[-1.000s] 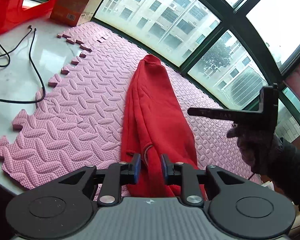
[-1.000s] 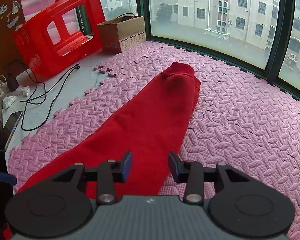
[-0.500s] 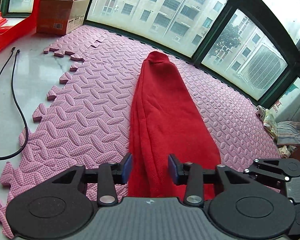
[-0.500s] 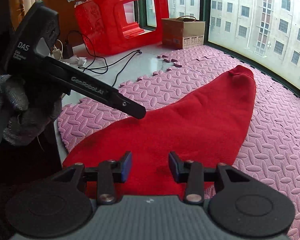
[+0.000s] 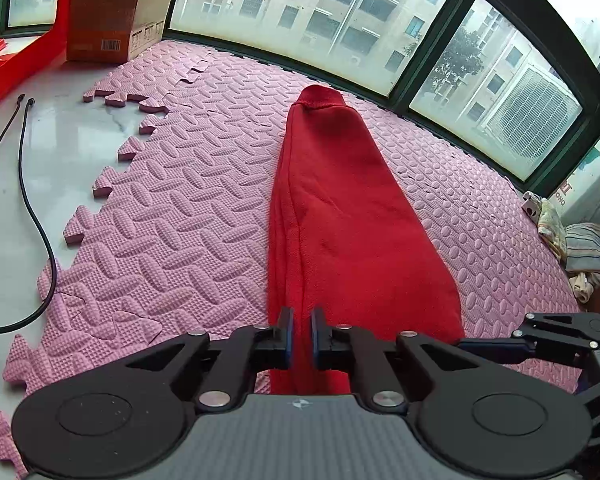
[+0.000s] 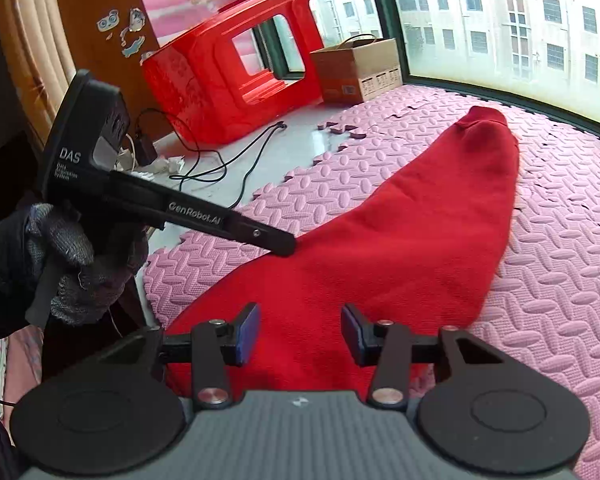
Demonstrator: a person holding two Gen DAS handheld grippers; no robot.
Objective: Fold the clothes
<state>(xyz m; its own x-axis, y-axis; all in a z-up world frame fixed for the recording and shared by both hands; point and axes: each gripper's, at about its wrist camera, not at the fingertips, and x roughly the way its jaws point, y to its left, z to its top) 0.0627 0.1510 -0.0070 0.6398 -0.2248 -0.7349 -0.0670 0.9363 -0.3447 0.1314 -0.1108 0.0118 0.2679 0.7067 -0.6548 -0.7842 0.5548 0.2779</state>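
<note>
A long red garment [image 5: 340,216] lies folded lengthwise on the pink foam mat [image 5: 188,216], its ribbed cuff end pointing to the window. My left gripper [image 5: 302,336] sits at the garment's near left edge. Its jaws are closing, with a fold of red fabric pinched in the narrow gap between the blue pads. The right wrist view shows that same left gripper [image 6: 284,246] from the side, its tip on the garment [image 6: 412,240] edge. My right gripper [image 6: 300,334] hovers over the near end of the cloth, jaws opening, with nothing between them. It also shows as the right gripper [image 5: 560,340] low on the right.
A red plastic stool [image 6: 236,80] lies on its side by a cardboard box [image 6: 360,70] at the window. Black cables [image 5: 32,200] run over the bare floor left of the mat. A heap of other clothes [image 5: 580,248] sits at the far right.
The left jaws have narrowed onto the garment's edge. The right gripper swung round to the garment's near end beside the left one, and its jaws widened.
</note>
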